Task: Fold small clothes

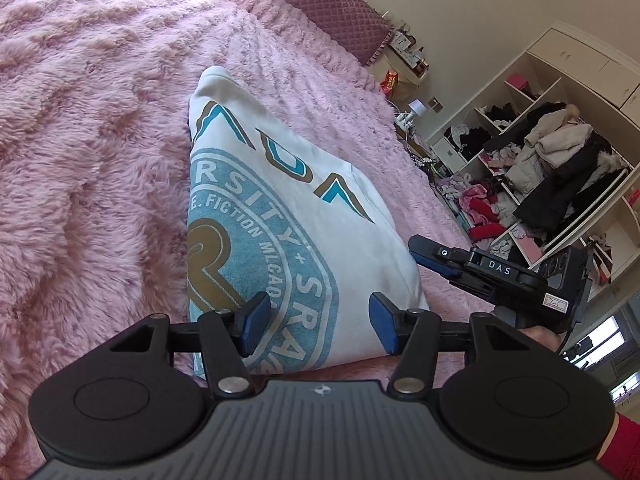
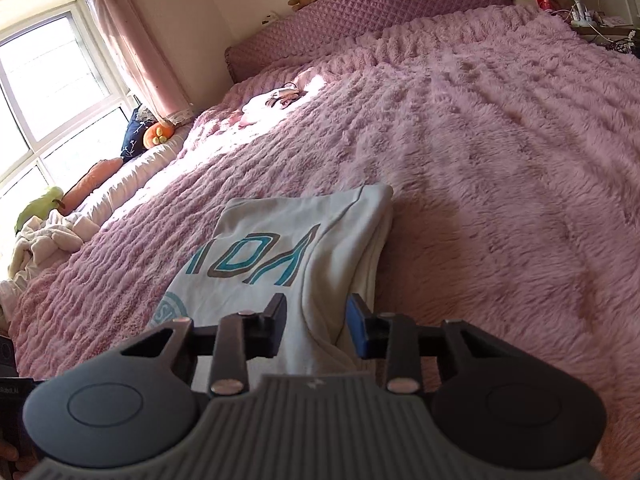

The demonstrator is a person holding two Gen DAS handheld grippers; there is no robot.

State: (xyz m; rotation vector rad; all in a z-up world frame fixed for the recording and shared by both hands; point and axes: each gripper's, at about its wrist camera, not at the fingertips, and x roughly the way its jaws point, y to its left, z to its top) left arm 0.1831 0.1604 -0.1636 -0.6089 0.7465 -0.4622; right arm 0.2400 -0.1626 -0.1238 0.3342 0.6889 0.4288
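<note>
Lying folded on a fluffy pink blanket (image 2: 500,128), the white garment (image 1: 304,216) with a blue-and-tan printed emblem is seen at the near edge of the bed, directly ahead of both tools. The left gripper (image 1: 320,324) is held over the garment's near end with its blue pads spread apart; no cloth is pinched between them. The right gripper (image 2: 316,330) is placed at the garment's near right corner, where a raised fold of white cloth stands between its jaws; whether the pads press on it cannot be told. A red sleeve (image 1: 628,448) is glimpsed at the near right of the left wrist view. Farther off, the blanket is seen covering the whole bed up to a quilted mauve headboard (image 2: 380,20). A small pale pile (image 2: 276,100) lies in a sun patch at the far left. A window (image 2: 52,92) with a pink curtain (image 2: 132,40) is noted on the left, and open white shelving (image 1: 560,152) crammed with clothes on the right.
</note>
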